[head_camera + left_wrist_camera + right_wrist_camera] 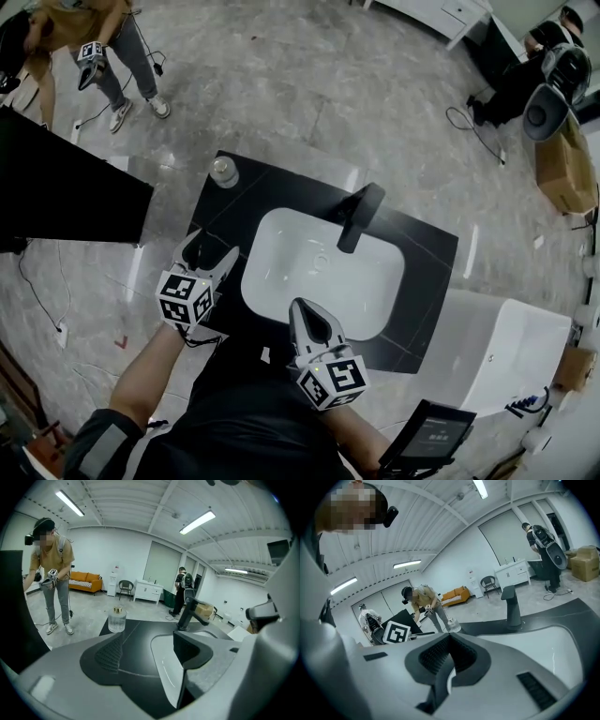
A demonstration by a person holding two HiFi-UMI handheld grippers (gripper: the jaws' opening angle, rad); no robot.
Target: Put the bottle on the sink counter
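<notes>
1. The bottle is standing upright on the sink counter, at the counter corner lying toward the upper left of the head view; its long axis is running vertically and its cap is pointing straight up
2. In the left gripper view the bottle is showing as a short, round, clear body with a small gold-coloured cap, left of centre in the frame
3. The counter is reading as a flat, dark, matt rectangular slab, and a white, glossy basin with rounded corners is sitting sunk into it
4. A black, angular faucet is rising at the basin's far edge, with its spout reaching out over the bowl
5. The left gripper is hovering over the counter's left part, just beside the basin and apart from the bottle; its jaws are standing wide apart with nothing between them, and one finely ribbed pad is facing inward
6. The right gripper is hovering over the basin's near rim, lower centre of the head view; its jaws are pressing together and gripping nothing
</notes>
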